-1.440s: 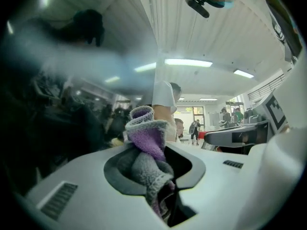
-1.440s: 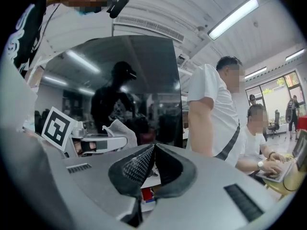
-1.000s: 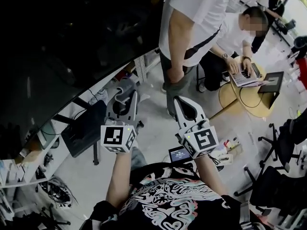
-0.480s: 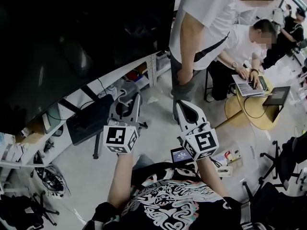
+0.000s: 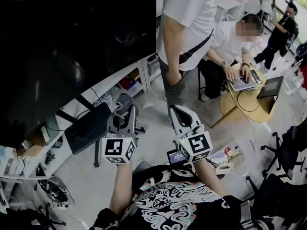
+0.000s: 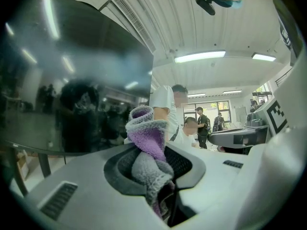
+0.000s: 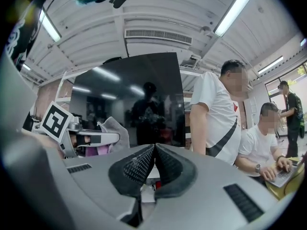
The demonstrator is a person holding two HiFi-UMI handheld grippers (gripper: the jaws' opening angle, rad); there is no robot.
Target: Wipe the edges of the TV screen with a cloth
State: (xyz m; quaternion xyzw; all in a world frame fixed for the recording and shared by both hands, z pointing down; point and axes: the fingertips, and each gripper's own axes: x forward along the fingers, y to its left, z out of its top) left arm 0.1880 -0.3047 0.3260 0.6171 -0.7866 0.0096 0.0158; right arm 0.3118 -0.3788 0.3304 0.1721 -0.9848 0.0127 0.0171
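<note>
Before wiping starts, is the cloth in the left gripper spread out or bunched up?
Bunched up: the cloth stands crumpled, pinched in the left gripper.

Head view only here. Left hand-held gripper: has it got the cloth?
Observer: Yes. The left gripper view shows the left hand-held gripper shut on a purple-and-grey cloth, bunched between the jaws.
Operator: Right one?
Observer: On the right hand-held gripper the jaws are together, nothing between them.
Operator: Cloth on the TV screen yet?
Observer: Cannot tell contact. In the left gripper view the cloth's tip overlaps the TV screen near its lower corner.
</note>
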